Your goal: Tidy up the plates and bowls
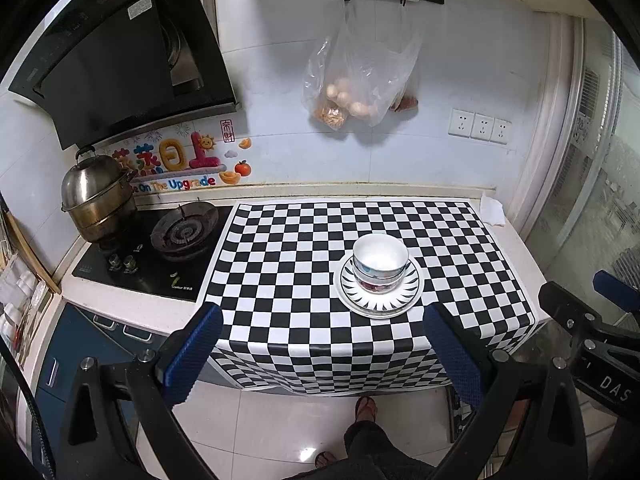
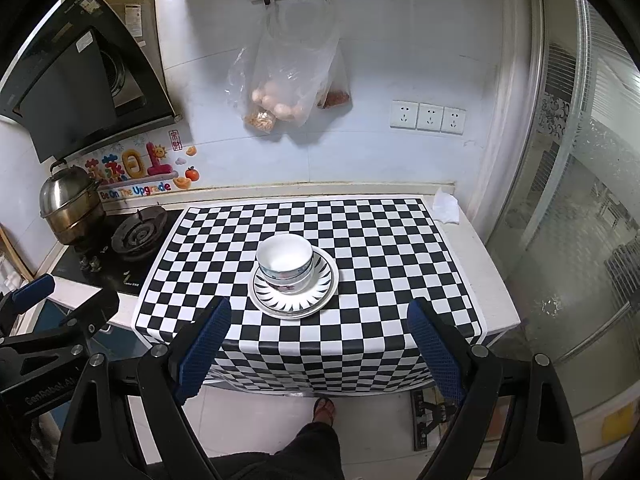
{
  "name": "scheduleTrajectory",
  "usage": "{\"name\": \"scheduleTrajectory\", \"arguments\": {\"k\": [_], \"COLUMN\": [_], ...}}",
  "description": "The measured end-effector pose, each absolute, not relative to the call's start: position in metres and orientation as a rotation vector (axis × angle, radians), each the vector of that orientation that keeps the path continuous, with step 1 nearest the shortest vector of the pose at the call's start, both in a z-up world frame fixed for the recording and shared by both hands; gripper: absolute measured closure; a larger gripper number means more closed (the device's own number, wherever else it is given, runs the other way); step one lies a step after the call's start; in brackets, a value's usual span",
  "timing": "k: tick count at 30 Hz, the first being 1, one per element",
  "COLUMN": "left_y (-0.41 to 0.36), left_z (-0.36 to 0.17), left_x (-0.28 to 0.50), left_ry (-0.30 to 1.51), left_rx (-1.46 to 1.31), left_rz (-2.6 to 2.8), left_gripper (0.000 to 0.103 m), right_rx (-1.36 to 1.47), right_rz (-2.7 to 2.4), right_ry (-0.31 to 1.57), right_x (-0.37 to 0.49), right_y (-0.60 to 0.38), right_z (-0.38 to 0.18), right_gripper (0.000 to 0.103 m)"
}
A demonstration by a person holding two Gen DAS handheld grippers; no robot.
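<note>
On the checkered cloth, left wrist view: bowls nested in a stack, sitting on stacked plates, right of centre on the cloth. Left gripper is wide open, nothing between the pads, hanging off the near counter edge, well short of the stack. The right gripper's body shows at the right frame edge. Steamer pot and gas burner sit to the left, well apart from the dishes. Person's sandalled foot is on the floor below.

Right wrist view: same stack, bowls on plates, slightly left of centre. Right gripper is also spread wide and empty, near the counter edge, not touching anything. Crumpled tissue lies at the far right corner, clear of the work area.

Judgement: everything looks stacked already, so the task reads as done or nearly done. Both tools appear parked.

If any adjustment remains:
- Approach the stack low and from the front, pads either side of the bowl wall, not the rim top.
- Bowls look glazed and slick, so close slowly and squarely.
- Don't push sideways. The plates may slide on the cloth, and the cloth overhangs the edge.
- Use one tool to steady the plate rim while the other shifts the bowls.
</note>
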State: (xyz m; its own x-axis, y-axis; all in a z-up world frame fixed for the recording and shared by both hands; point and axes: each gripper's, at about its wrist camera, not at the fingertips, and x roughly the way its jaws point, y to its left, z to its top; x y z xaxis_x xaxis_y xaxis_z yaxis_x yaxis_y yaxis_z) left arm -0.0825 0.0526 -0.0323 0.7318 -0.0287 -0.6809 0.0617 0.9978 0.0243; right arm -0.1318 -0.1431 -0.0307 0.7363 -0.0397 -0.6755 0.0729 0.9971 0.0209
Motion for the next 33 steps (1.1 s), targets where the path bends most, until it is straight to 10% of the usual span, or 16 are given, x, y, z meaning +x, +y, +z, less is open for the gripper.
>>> {"name": "scheduleTrajectory", "arguments": {"k": [33], "left_y": [0.026], "left_z": [-0.027], "left_x": [-0.093], "left_ry": [0.734], "left_rx": [0.050], "left_rz": [-0.029], "left_gripper": [0.001], "right_rx": [0.051], "right_rz": [-0.049], "right_ry": [0.741], "right_x": [-0.139], "right_y": [-0.170], "right_z": [-0.029], "right_gripper": [0.011]}}
